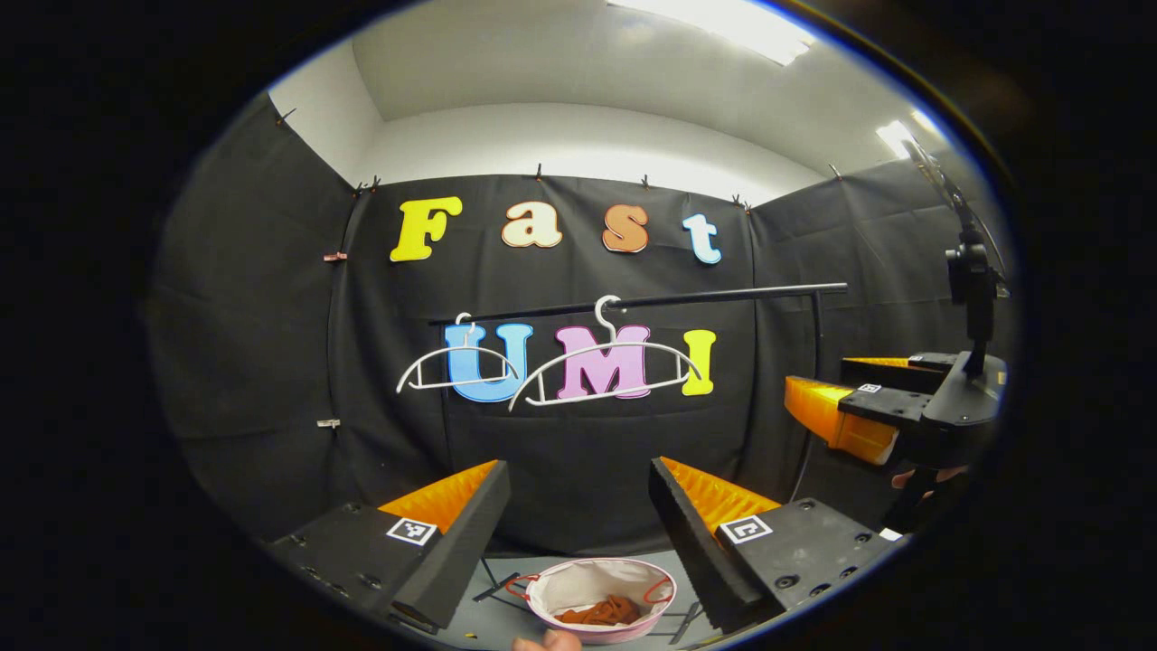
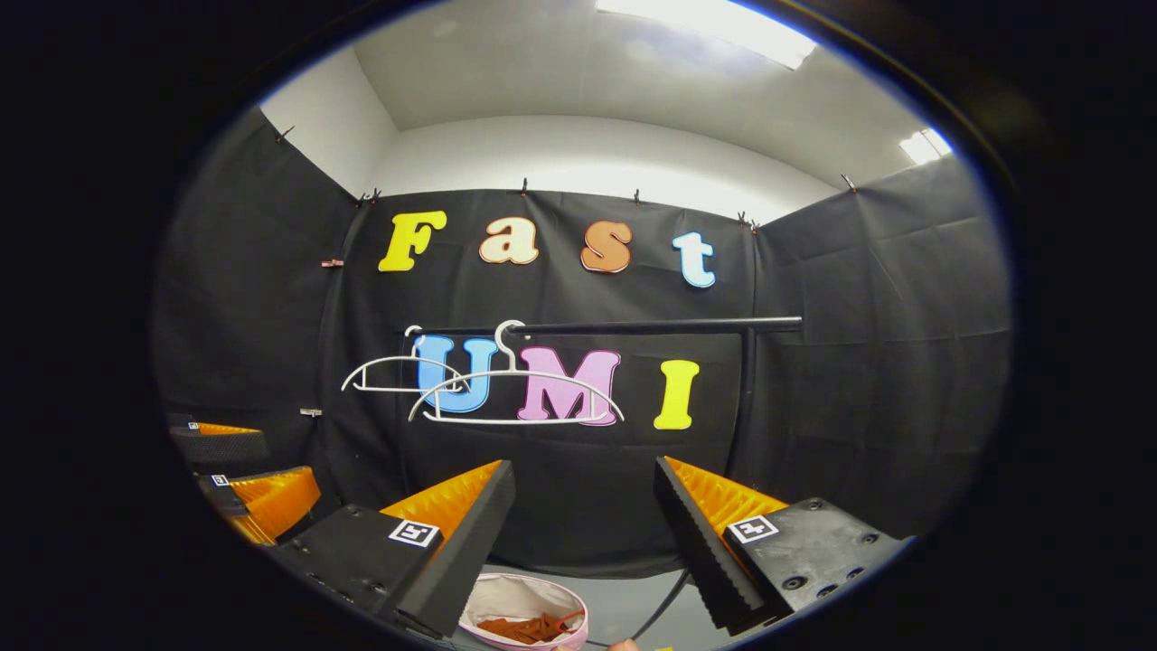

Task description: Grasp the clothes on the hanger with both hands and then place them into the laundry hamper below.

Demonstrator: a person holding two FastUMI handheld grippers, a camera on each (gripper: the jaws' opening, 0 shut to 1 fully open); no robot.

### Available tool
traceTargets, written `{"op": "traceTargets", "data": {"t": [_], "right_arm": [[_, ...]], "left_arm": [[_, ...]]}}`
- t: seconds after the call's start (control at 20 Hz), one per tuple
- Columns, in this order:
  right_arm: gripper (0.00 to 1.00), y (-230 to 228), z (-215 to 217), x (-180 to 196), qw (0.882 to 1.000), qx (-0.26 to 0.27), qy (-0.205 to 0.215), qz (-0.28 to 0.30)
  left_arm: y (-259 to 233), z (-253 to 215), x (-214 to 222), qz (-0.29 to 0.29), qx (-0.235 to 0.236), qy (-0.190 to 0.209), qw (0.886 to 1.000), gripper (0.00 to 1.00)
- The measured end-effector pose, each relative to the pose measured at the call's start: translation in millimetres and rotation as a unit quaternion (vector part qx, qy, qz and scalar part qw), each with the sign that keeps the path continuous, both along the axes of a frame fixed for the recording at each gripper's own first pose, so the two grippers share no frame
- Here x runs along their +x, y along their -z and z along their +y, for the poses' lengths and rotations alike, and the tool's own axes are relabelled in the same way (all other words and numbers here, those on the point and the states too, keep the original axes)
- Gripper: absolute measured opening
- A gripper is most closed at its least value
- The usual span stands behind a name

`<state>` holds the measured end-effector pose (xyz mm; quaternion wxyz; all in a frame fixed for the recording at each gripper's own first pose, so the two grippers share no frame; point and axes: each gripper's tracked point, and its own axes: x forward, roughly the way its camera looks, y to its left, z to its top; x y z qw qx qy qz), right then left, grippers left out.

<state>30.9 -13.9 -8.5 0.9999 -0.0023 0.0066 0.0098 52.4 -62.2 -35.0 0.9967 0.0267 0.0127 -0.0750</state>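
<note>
Two bare white hangers (image 1: 604,366) (image 2: 515,393) hang on a black rail (image 1: 723,296) (image 2: 633,325) in front of the booth wall. Below, a round pink-rimmed laundry hamper (image 1: 601,583) (image 2: 520,601) holds a crumpled rust-orange garment (image 1: 601,613) (image 2: 524,627). My left gripper (image 1: 578,506) is open, held above the hamper with nothing between its fingers. My right gripper (image 2: 583,511) is open too and holds nothing. In the left gripper view the right gripper (image 1: 859,411) shows at the far right. In the right gripper view the left gripper (image 2: 244,479) shows at the lower left.
The rail's upright post (image 1: 818,334) (image 2: 746,389) stands at the right. The hamper rests on a grey floor (image 1: 488,619) (image 2: 624,606) crossed by the rack's black base bars. A fingertip (image 1: 547,642) shows at the bottom edge.
</note>
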Motion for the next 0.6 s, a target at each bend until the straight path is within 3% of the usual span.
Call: {"op": "traceTargets", "data": {"t": [0.6], "right_arm": [[0.99,3.3,-0.9,-2.8,1.000,-0.001,0.007,0.004]], "left_arm": [[3.8,6.6,-1.6,0.003,-0.007,0.001,1.000,0.98]]}}
